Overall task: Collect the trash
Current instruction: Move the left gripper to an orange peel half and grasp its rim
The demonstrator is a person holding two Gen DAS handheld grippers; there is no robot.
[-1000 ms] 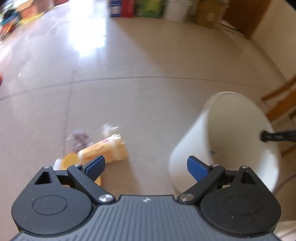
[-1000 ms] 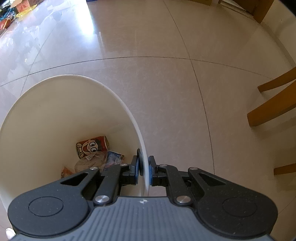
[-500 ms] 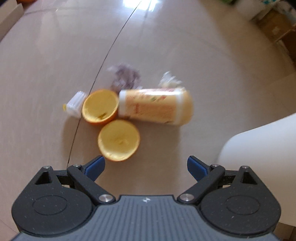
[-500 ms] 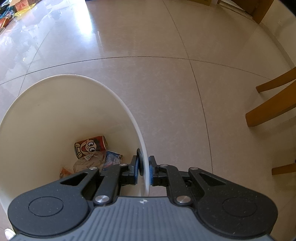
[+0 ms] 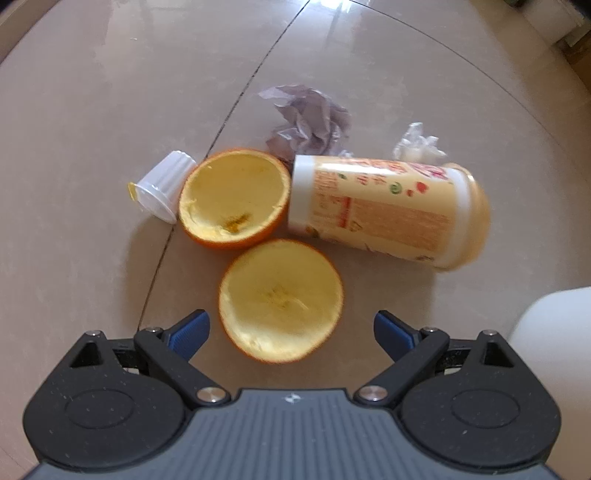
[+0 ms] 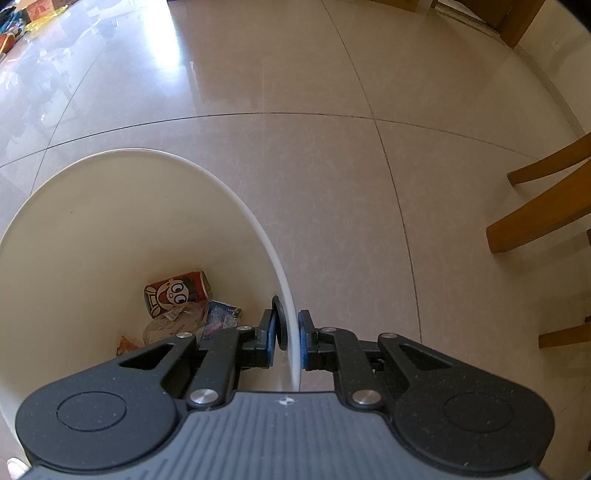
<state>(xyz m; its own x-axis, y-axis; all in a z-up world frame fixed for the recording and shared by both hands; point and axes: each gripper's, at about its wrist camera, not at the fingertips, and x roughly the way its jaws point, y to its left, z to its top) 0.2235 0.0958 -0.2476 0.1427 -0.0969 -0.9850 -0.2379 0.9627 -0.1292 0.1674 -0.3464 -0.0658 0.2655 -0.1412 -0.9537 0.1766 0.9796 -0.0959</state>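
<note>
Trash lies on the tiled floor in the left wrist view: two hollow orange peel halves, one near (image 5: 280,301) and one farther (image 5: 233,199), a yellow bottle (image 5: 388,210) on its side, a small white cup (image 5: 162,186), crumpled grey paper (image 5: 310,123) and a clear wrapper (image 5: 417,144). My left gripper (image 5: 291,328) hangs open just above the near peel, which sits between the fingertips. In the right wrist view my right gripper (image 6: 288,336) is shut on the rim of the white bin (image 6: 155,158). Inside the bin lie a cartoon can (image 6: 177,293) and wrappers (image 6: 192,321).
The bin's white wall (image 5: 554,354) shows at the right edge of the left wrist view, close to the bottle. Wooden chair legs (image 6: 539,218) stand on the floor to the right of the bin. Clutter (image 6: 33,9) lies far off at the top left.
My left gripper swung away from the bin and dropped toward the trash pile, so the orange peels now sit large and close. The right gripper kept its hold on the bin rim.
</note>
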